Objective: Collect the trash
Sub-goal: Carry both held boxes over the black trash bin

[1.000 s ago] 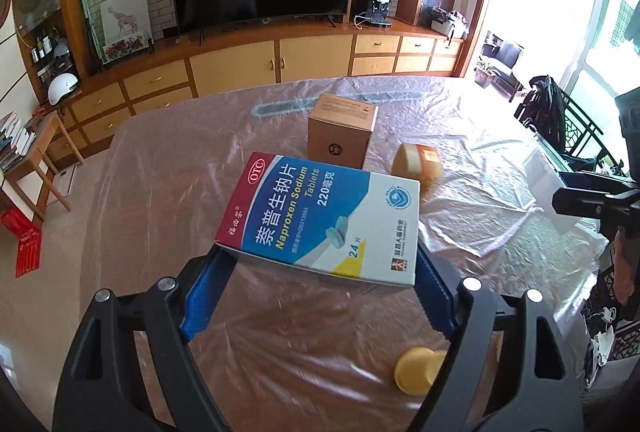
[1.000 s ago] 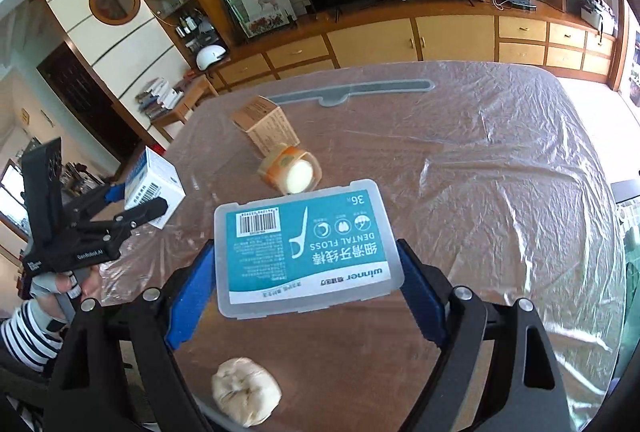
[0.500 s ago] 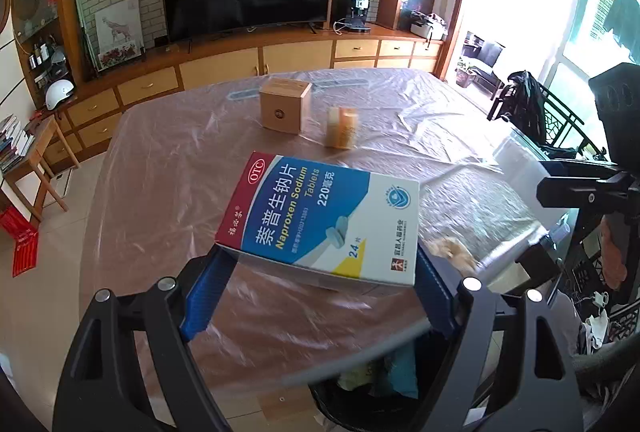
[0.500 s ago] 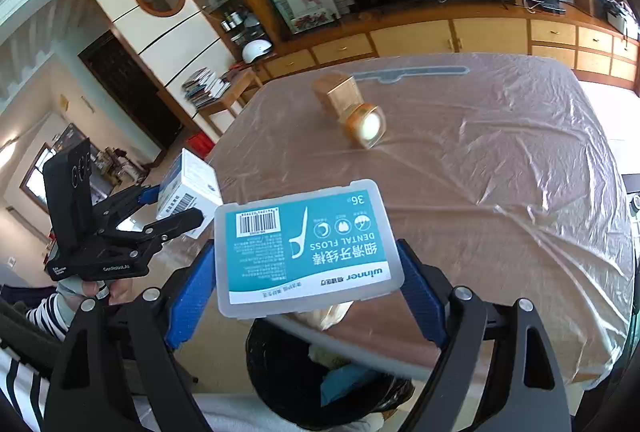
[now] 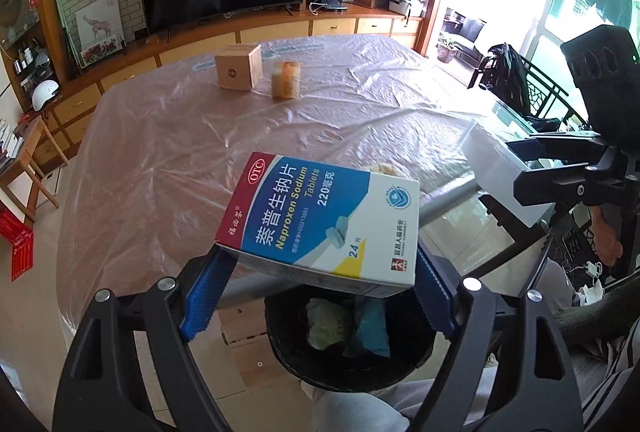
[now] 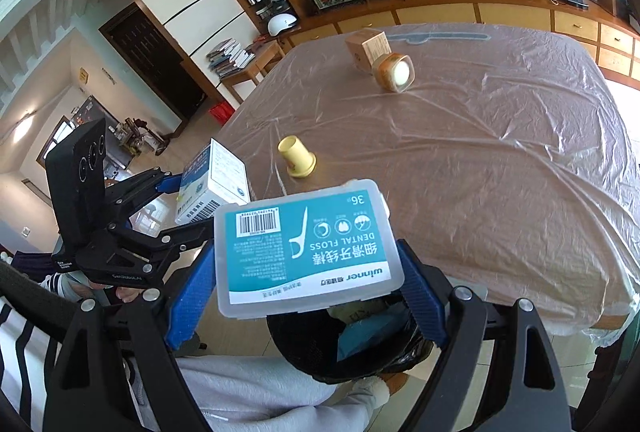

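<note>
My left gripper (image 5: 316, 296) is shut on a blue, white and red tablet box (image 5: 320, 224), held above a black bin (image 5: 348, 344) that stands off the table's near edge. Crumpled paper and a blue item lie in the bin. My right gripper (image 6: 306, 302) is shut on a clear dental floss box (image 6: 306, 248) with a teal label, over the same bin (image 6: 352, 344). In the right wrist view the left gripper (image 6: 188, 208) shows at the left with the tablet box (image 6: 212, 186). The right gripper (image 5: 532, 172) appears at the right of the left wrist view.
On the plastic-covered table (image 5: 168, 136) remain a cardboard box (image 5: 238, 72), an orange tape roll (image 5: 285, 79), a small yellow cup (image 6: 297, 157) and a crumpled scrap (image 5: 386, 169) by the near edge. A person's grey trouser legs (image 6: 256, 392) are beside the bin. A TV cabinet lines the far wall.
Both grippers have pulled back from over the table to beyond its near edge with their boxes. The black bin has come into view below them.
</note>
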`<state>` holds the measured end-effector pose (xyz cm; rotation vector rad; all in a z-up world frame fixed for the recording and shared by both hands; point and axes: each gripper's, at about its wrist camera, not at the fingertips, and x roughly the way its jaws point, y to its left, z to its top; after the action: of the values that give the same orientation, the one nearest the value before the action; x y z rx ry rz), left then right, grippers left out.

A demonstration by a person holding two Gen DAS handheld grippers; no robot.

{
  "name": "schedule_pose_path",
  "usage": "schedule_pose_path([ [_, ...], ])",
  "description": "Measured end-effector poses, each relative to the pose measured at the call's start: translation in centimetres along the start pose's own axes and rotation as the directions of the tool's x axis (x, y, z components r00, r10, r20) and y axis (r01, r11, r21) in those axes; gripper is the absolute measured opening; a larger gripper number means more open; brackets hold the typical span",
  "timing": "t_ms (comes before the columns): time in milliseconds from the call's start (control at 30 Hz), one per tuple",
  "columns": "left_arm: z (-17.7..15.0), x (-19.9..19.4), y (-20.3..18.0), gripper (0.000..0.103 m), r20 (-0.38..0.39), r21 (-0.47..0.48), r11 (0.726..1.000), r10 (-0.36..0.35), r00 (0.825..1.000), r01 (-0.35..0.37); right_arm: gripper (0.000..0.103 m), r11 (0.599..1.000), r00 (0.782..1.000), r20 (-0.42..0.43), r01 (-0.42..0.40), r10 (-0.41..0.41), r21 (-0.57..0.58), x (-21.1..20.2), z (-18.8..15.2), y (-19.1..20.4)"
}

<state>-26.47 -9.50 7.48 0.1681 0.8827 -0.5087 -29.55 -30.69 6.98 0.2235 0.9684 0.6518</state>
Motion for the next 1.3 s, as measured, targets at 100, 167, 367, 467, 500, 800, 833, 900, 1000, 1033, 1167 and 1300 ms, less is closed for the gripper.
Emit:
schedule_pose_path([
  [100, -0.8, 0.2, -0.9, 0.084, -0.02, 0.01, 1.0, -0.002, 1.0, 0.002, 0.083, 1.0, 1.0, -0.023, -0.002, 0.002, -0.005, 0.4, -0.9, 0.1],
  [167, -1.3, 0.2, -1.2, 0.084, -0.029, 0.013, 1.0, -0.007, 1.0, 0.007, 0.083, 1.0, 0.999, -0.034, -0.003, 0.003, -0.008, 0.5, -1.4, 0.2],
  [367, -3.3, 0.3, -2.3, 0.084, -0.064, 0.032, 0.999, -0.015, 0.998, 0.017, 0.083, 1.0, 0.997, -0.075, -0.003, 0.002, -0.024, 0.9, -3.2, 0.6],
  [467, -4.3, 0.4, -2.9, 0.084, -0.081, 0.044, 0.999, -0.016, 0.997, 0.02, 0.083, 1.0, 0.995, -0.099, -0.002, -0.001, -0.03, 1.3, -4.1, 0.8],
  [500, -4.6, 0.6, -3.1, 0.084, -0.09, 0.046, 0.999, -0.016, 0.996, 0.021, 0.083, 1.0, 0.994, -0.108, -0.001, -0.002, -0.03, 1.5, -4.5, 0.7],
  [800, -6.2, 2.1, -3.4, 0.084, -0.142, 0.049, 0.999, -0.007, 0.99, 0.014, 0.083, 1.0, 0.987, -0.159, 0.011, -0.014, -0.016, 3.3, -6.3, -0.1],
  [833, -6.4, 2.4, -3.3, 0.084, -0.148, 0.048, 0.999, -0.003, 0.989, 0.01, 0.083, 1.0, 0.987, -0.163, 0.013, -0.016, -0.017, 3.4, -6.4, -0.1],
  [900, -6.7, 2.8, -3.3, 0.084, -0.156, 0.044, 0.999, 0.001, 0.988, 0.006, 0.083, 1.0, 0.985, -0.17, 0.023, -0.026, -0.02, 3.8, -6.5, -0.2],
  [1000, -7.1, 3.4, -3.2, 0.084, -0.166, 0.034, 0.999, 0.008, 0.986, -0.002, 0.083, 0.999, 0.983, -0.179, 0.041, -0.043, -0.016, 4.5, -6.7, -0.5],
  [1033, -7.1, 3.7, -3.2, 0.084, -0.169, 0.03, 1.0, 0.011, 0.986, -0.006, 0.083, 0.999, 0.983, -0.18, 0.045, -0.046, -0.012, 4.7, -6.8, -0.6],
  [1167, -7.3, 4.3, -3.1, 0.084, -0.174, 0.016, 1.0, 0.022, 0.985, -0.019, 0.083, 0.998, 0.981, -0.181, 0.066, -0.066, -0.003, 5.5, -7.0, -0.9],
  [1300, -7.4, 5.1, -3.1, 0.084, -0.185, 0.008, 1.0, 0.029, 0.982, -0.028, 0.083, 0.996, 0.978, -0.189, 0.087, -0.087, -0.008, 6.2, -7.3, -1.1],
])
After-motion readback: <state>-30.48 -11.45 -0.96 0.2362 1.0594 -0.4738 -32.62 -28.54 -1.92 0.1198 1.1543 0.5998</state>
